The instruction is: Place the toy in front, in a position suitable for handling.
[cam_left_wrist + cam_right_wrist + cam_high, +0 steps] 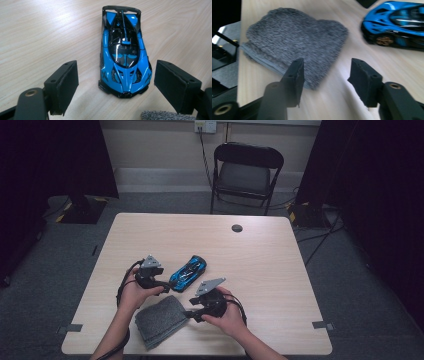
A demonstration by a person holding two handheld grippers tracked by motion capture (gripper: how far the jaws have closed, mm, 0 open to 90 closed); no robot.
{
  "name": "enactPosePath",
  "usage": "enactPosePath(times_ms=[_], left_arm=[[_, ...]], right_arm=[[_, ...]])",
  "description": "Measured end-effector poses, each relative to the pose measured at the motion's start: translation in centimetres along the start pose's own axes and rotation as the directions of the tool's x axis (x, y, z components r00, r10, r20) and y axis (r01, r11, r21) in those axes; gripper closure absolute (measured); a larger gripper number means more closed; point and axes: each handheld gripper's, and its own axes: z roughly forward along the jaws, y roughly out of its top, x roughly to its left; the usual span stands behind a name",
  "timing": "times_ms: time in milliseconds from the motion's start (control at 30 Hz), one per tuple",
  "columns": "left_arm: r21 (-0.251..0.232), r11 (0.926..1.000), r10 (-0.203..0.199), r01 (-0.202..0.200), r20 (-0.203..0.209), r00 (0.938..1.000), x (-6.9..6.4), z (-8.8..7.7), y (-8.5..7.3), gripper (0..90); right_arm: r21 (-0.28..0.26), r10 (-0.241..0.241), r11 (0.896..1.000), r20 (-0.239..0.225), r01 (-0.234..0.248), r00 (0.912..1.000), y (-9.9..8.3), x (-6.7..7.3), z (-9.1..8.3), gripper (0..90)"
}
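Reaching for the grey cloth (297,42) w/ my right gripper (325,75), toy car (124,53) waiting beside it.
Cloth lies folded at the table (270,250) near edge, just beside the blue car's nose. R jaws part open, nothing between them, cloth edge just ahead. My left gripper (115,82) wide open, straddling the car's nose, pads not touching. Judged step: cloth pickup, pre-grasp. Next: advance R over the cloth edge, then clamp; L likely to steady the car.
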Motion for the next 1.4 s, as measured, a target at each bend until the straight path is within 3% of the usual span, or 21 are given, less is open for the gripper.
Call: enactPosePath(times_ms=[200,267,400,500,700,800,833,867,967,1067,1233,1400], left_arm=[[-0.003,0.9999,-0.014,0.014,-0.006,0.9999,0.0,0.0,-0.1,20.3],[0.003,1.0000,-0.007,0.007,-0.004,1.0000,0.0,0.0,-0.1,20.3],[0.009,0.9999,-0.006,0.006,-0.003,1.0000,0.0,0.2,-0.2,20.3],[0.012,0.9999,-0.001,0.001,-0.008,1.0000,0.1,0.3,-0.2,20.6],[0.011,0.9999,0.003,-0.003,-0.013,0.9999,0.1,0.2,-0.2,20.6],[0.011,0.9999,0.004,-0.004,-0.013,0.9999,0.0,0.2,-0.2,20.6],[0.010,0.9999,0.003,-0.003,-0.014,0.9999,0.0,0.3,-0.2,20.6],[0.007,1.0000,0.004,-0.004,-0.014,0.9999,-0.1,0.3,-0.2,20.6],[0.009,0.9999,0.006,-0.006,-0.010,0.9999,-0.1,0.2,-0.1,20.6],[0.005,1.0000,0.007,-0.007,-0.011,0.9999,-0.2,0.2,-0.1,20.8],[0.010,0.9999,0.011,-0.011,-0.012,0.9999,-0.2,0.1,-0.1,20.9],[0.009,0.9997,0.021,-0.021,-0.017,0.9996,-0.4,0.2,0.0,21.0]], right_arm=[[-0.013,0.000,1.000,-0.012,-0.001,0.9999,0.9,0.7,1.0,42.7],[-0.021,-0.020,1.000,-0.018,0.019,0.9996,1.3,0.9,1.5,42.9],[0.014,-0.031,0.999,-0.017,0.031,0.9994,1.8,1.3,2.6,42.4],[0.028,-0.038,0.999,-0.011,0.038,0.9992,1.8,1.4,3.3,50.6],[0.069,-0.105,0.992,0.029,0.103,0.9941,1.6,1.8,3.8,65.2],[0.073,-0.099,0.993,0.021,0.097,0.9949,1.5,1.7,3.9,69.9],[0.072,-0.094,0.993,0.020,0.092,0.9954,1.5,1.7,3.9,77.7],[0.072,-0.094,0.993,0.020,0.092,0.9954,1.5,1.7,3.9,77.7],[0.066,-0.067,0.996,0.011,0.066,0.9977,1.4,1.5,3.7,83.0],[0.067,-0.071,0.995,0.003,0.070,0.9975,1.3,1.2,3.3,85.0],[0.066,-0.069,0.996,0.029,0.067,0.9972,0.6,0.6,1.9,85.6],[0.052,-0.025,0.998,0.066,0.021,0.9975,-1.1,-1.1,-0.7,85.6]])
